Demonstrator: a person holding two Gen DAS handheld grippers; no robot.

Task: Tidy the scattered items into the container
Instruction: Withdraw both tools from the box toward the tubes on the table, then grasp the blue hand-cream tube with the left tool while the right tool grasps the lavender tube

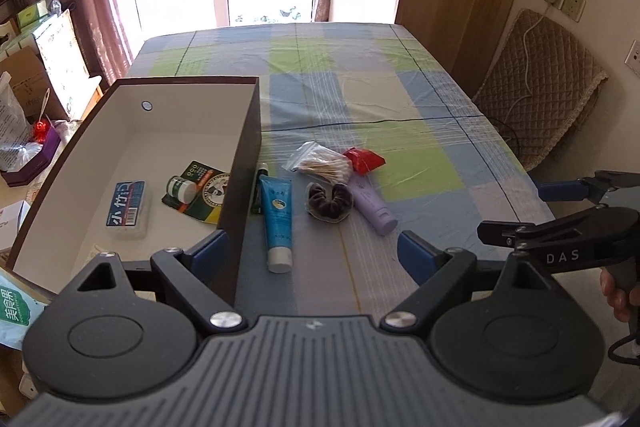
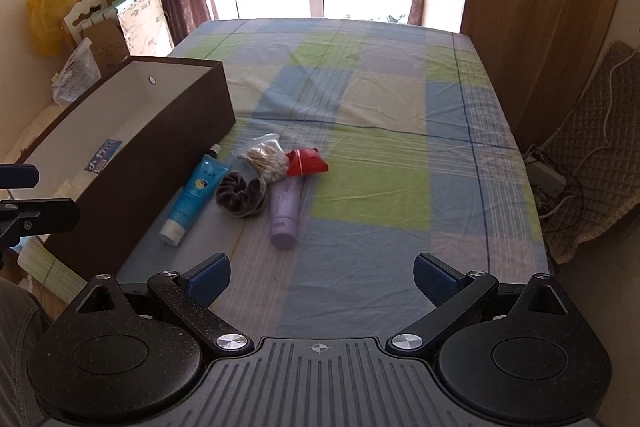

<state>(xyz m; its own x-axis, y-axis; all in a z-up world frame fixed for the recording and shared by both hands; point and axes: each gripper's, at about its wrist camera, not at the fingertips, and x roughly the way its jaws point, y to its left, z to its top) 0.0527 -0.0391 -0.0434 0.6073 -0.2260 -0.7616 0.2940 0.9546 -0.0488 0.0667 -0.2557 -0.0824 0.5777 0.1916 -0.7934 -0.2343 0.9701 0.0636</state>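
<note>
A brown box (image 1: 246,147) (image 2: 160,147) with a white inside stands at the table's left. In it lie a blue-labelled clear case (image 1: 130,209), a small green-capped jar (image 1: 182,187) and a green card (image 1: 208,193). Beside the box lie a blue tube (image 1: 276,223) (image 2: 194,193), a dark scrunchie (image 1: 330,205) (image 2: 240,195), a lilac tube (image 1: 372,207) (image 2: 285,213), a bag of cotton swabs (image 1: 320,165) (image 2: 266,155) and a red packet (image 1: 364,159) (image 2: 306,163). My left gripper (image 1: 314,257) is open near the box's near corner, empty. My right gripper (image 2: 322,279) is open and empty, short of the items.
The table carries a blue, green and cream checked cloth (image 1: 400,99) (image 2: 380,107). A quilted chair (image 1: 540,95) stands at the right edge. Cardboard boxes and bags (image 1: 32,95) crowd the floor at the left. A small dark bottle (image 1: 259,191) lies against the box's wall.
</note>
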